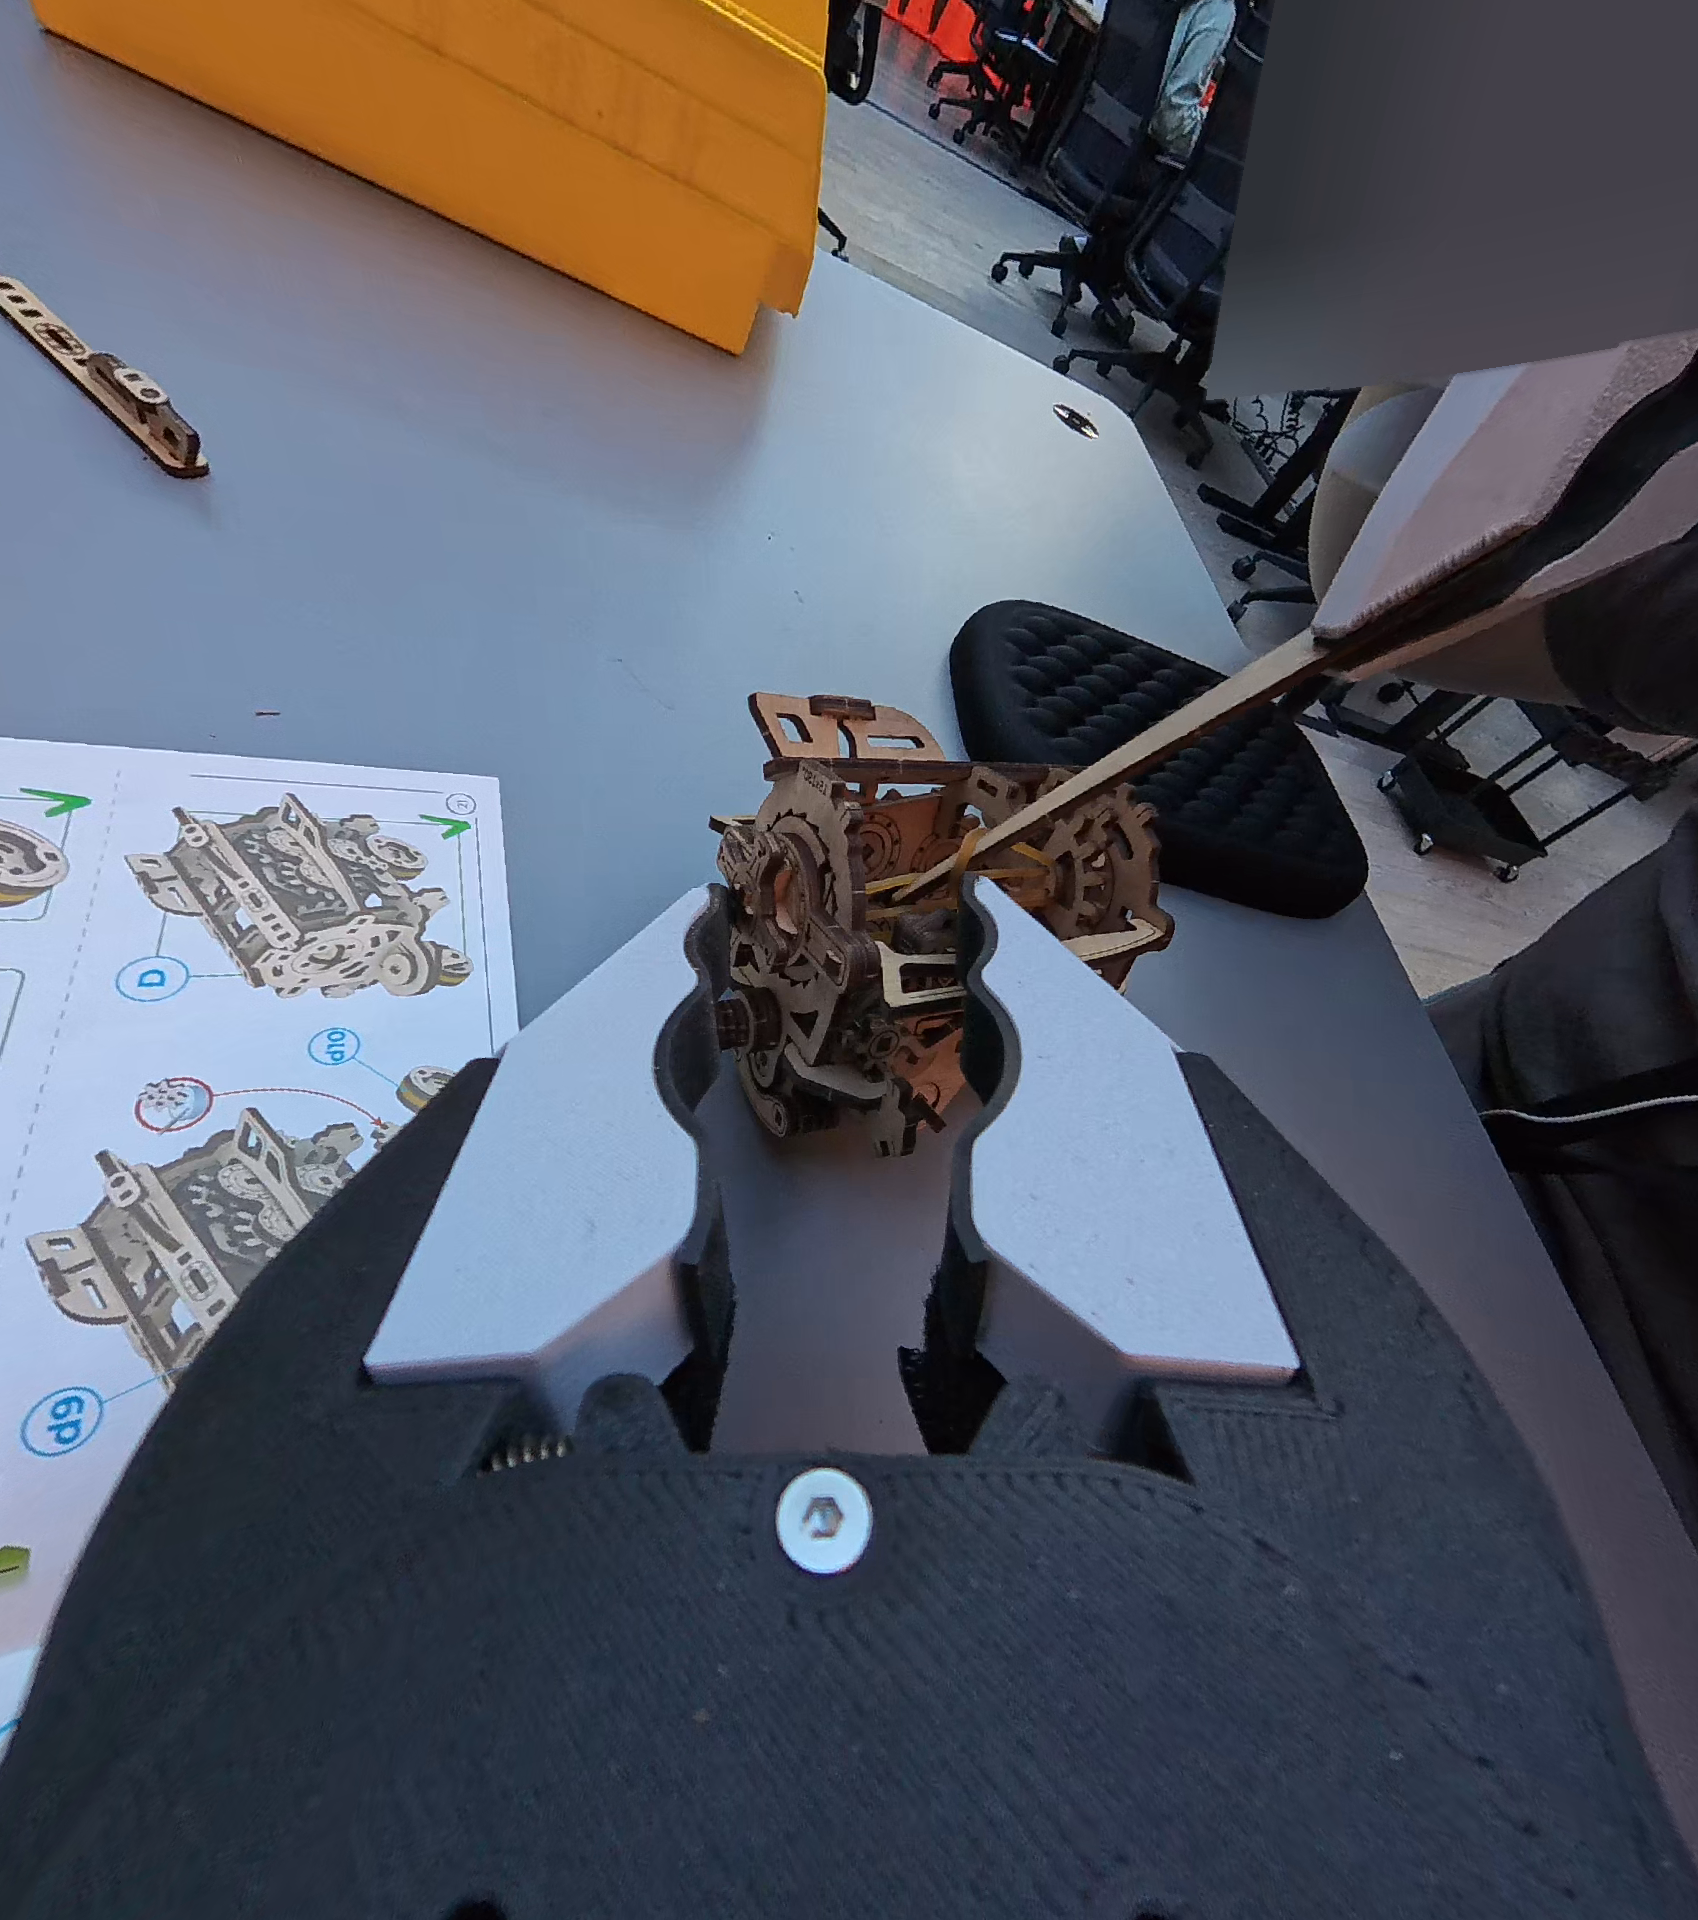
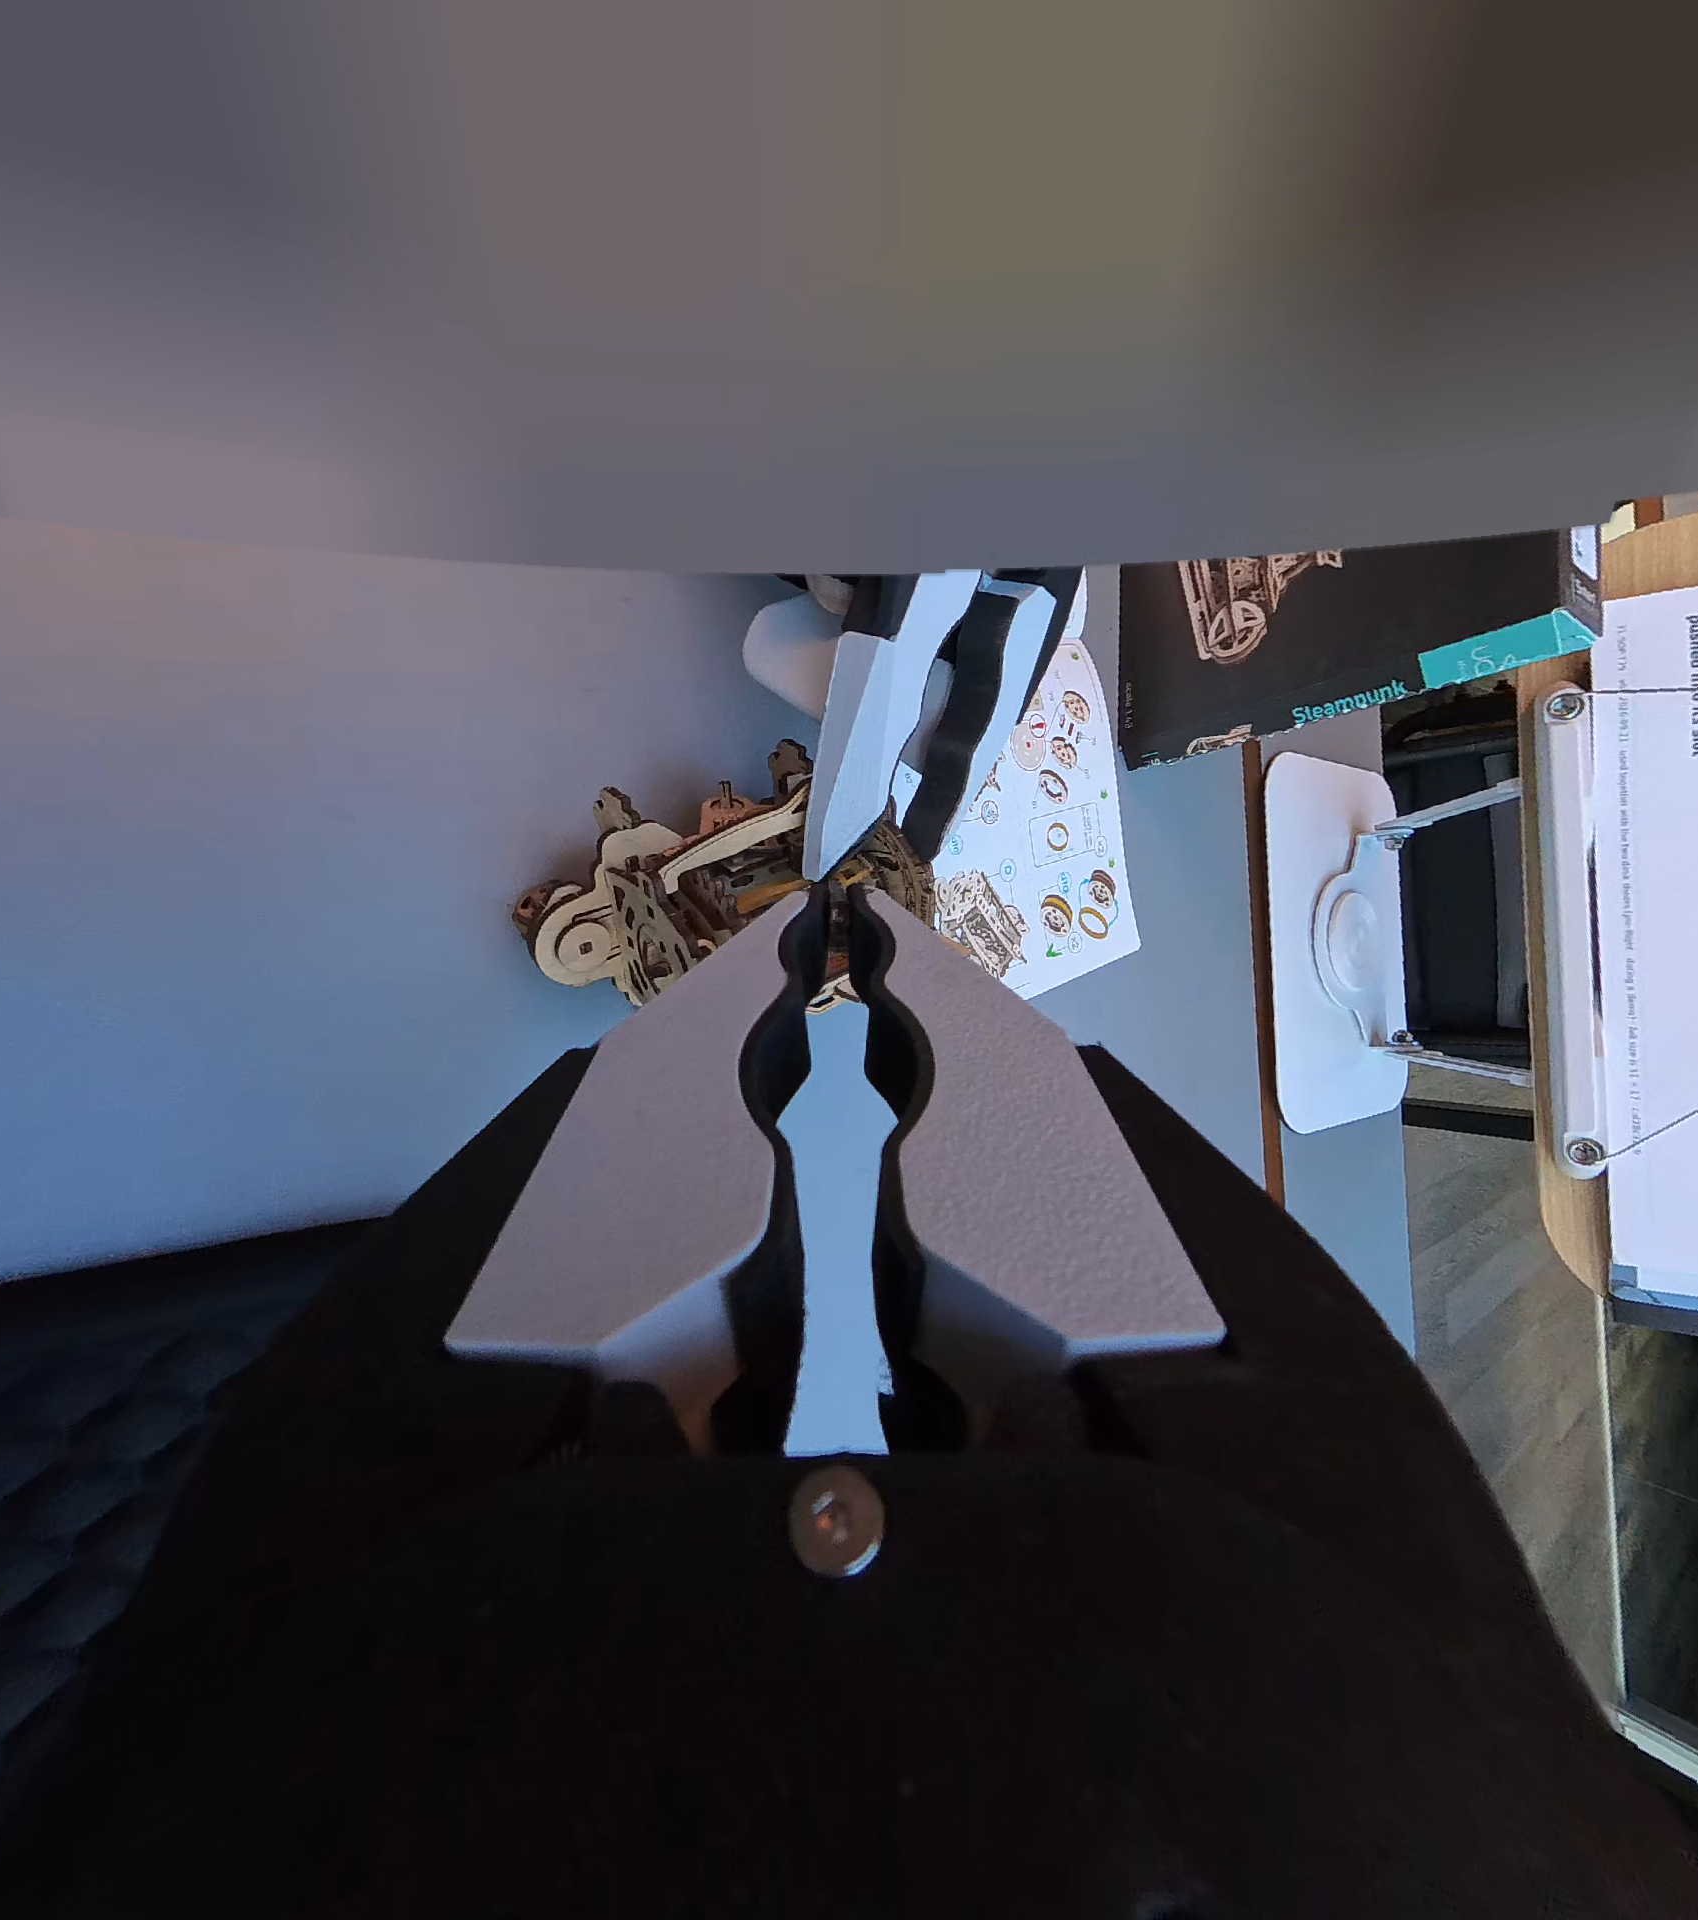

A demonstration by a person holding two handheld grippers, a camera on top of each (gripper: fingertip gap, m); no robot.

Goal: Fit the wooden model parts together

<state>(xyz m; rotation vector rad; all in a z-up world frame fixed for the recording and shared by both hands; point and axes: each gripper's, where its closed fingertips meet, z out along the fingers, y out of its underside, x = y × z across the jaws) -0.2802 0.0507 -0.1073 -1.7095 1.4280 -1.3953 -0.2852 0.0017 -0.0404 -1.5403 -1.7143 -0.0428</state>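
Left gripper (image 1: 840, 935): fingers clamped on the wooden model (image 1: 855, 966), one pad on each side.
Right gripper (image 2: 829, 902): fingers closed on a thin wooden stick (image 1: 1136, 764).
Stick: its tip sat among the yellow rubber bands (image 1: 1011, 862) inside the model.
Model: stood on the grey bench (image 1: 512, 582), beside the instruction sheet (image 1: 201, 935).
Elsewhere: a loose wooden strip (image 1: 92, 369) lay near a yellow bin (image 1: 512, 135).

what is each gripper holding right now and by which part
Left gripper clamps the wooden model by its gear-covered sides. Right gripper pinches a thin wooden stick by its far end, tip at the model's rubber band.
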